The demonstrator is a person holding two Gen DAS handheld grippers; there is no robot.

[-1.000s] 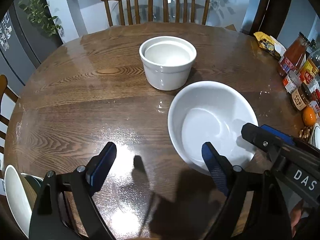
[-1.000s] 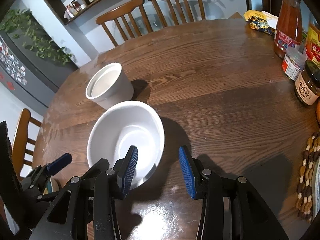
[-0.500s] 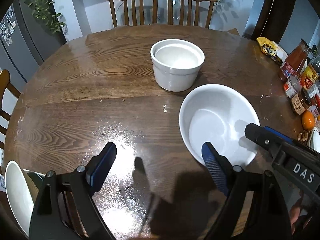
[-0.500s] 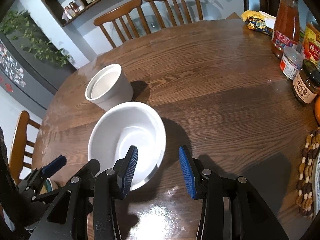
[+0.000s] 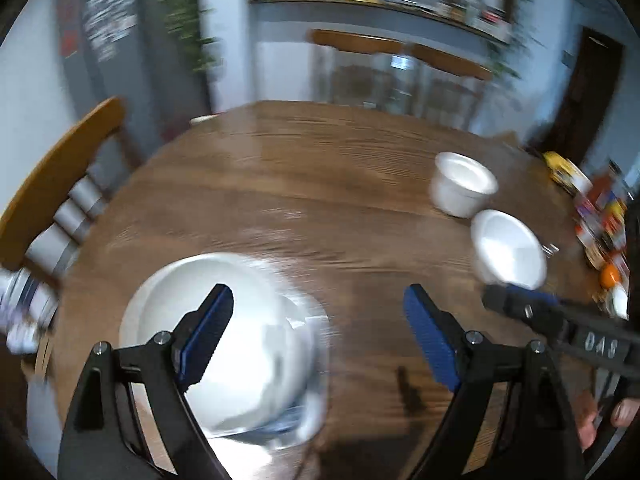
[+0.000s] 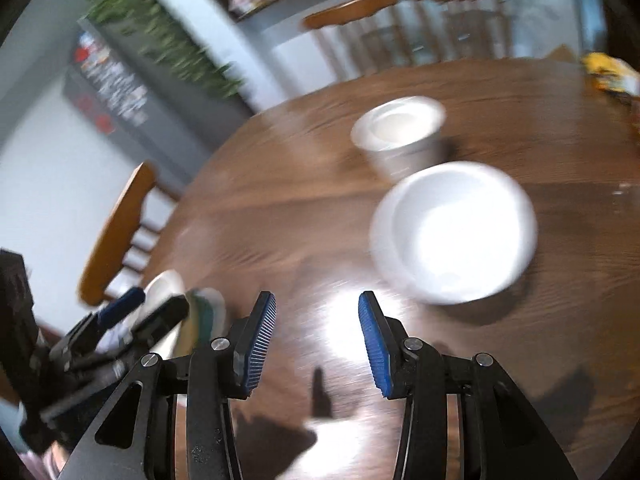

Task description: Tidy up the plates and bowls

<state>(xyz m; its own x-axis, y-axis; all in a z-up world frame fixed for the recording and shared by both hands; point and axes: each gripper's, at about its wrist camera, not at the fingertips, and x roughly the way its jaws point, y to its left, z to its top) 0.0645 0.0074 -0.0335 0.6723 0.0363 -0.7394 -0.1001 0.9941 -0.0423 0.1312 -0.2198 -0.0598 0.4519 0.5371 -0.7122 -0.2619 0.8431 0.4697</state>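
On the round brown wooden table [image 5: 320, 184], you have one blurred white plate stack [image 5: 224, 332] at 7 o'clock, one wide white bowl [image 6: 452, 232] and one straight-sided white ceramic pot [image 6: 400, 132] at 2. Your left gripper [image 5: 316, 336] and right gripper [image 6: 316, 336] both hang spread apart, empty; jars [image 5: 604, 216] crowd 3 o'clock.

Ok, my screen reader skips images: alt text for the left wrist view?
Blurred by motion: the open left gripper hovers over a white plate stack at the near edge of a wooden table; two white bowls sit far right.
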